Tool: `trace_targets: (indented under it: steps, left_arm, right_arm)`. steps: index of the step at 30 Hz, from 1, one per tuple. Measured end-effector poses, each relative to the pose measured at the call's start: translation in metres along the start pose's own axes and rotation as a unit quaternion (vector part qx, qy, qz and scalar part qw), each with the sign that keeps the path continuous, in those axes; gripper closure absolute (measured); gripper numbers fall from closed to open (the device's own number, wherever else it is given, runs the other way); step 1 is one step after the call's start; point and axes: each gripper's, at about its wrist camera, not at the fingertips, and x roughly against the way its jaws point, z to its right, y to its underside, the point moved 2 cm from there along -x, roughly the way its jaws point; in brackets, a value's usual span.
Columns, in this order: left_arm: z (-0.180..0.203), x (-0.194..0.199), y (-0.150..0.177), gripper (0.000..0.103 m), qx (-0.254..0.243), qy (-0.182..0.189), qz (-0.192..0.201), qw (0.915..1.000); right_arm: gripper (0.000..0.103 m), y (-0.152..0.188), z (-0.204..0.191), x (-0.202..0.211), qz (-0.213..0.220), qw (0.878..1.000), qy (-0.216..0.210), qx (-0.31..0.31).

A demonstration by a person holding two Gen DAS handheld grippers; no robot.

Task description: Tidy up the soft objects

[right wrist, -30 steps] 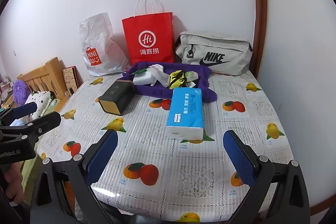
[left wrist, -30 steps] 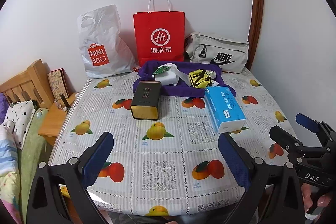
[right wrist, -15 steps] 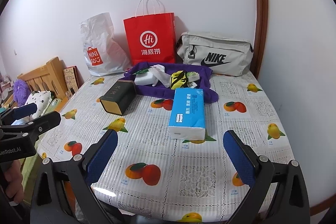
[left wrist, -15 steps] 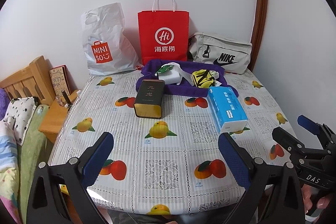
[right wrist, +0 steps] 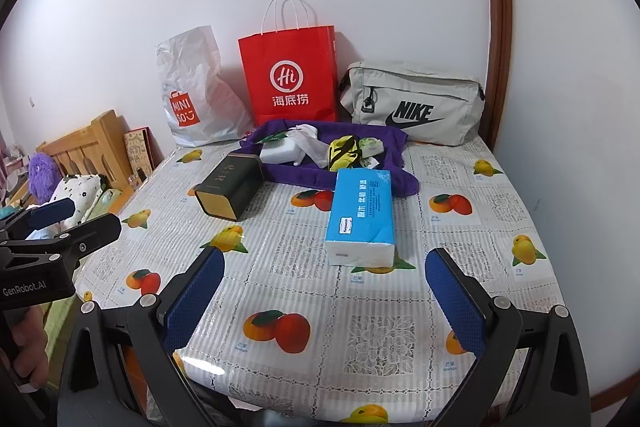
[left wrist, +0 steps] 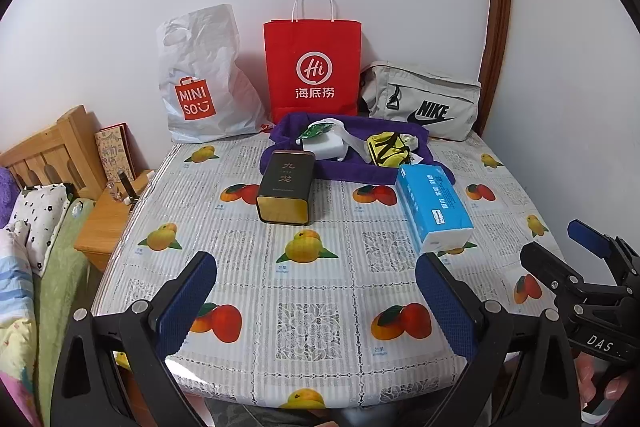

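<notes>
Small soft things (left wrist: 386, 147) were seen piled on the purple cloth (left wrist: 352, 171), while the blue tissue pack (right wrist: 362, 213) lay outside it on the bench (left wrist: 312, 307). Both the left claw (left wrist: 316, 303) and the right claw (right wrist: 324, 301) were held wide apart with nothing between them

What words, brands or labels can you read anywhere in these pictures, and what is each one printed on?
"MINISO": white plastic bag.
"Hi" and "海底捞": red paper bag.
"NIKE": grey pouch.
"九龙": dark tin.
"DAS": right gripper, seen in the left wrist view.
"GenRobot.AI": left gripper, seen in the right wrist view.
Print on the blue tissue pack and the tablecloth is too small to read.
</notes>
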Motion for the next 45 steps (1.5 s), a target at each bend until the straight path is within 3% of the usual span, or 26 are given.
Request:
trace_targets:
  steps: [45]
  left_arm:
    - [-0.0009,-0.0034,0.0023,0.002,0.000,-0.002,-0.004,1.0000]
  right_arm:
    - [0.003,0.0009,-0.0020,-0.0006,-0.002,1.000,-0.002,0.006]
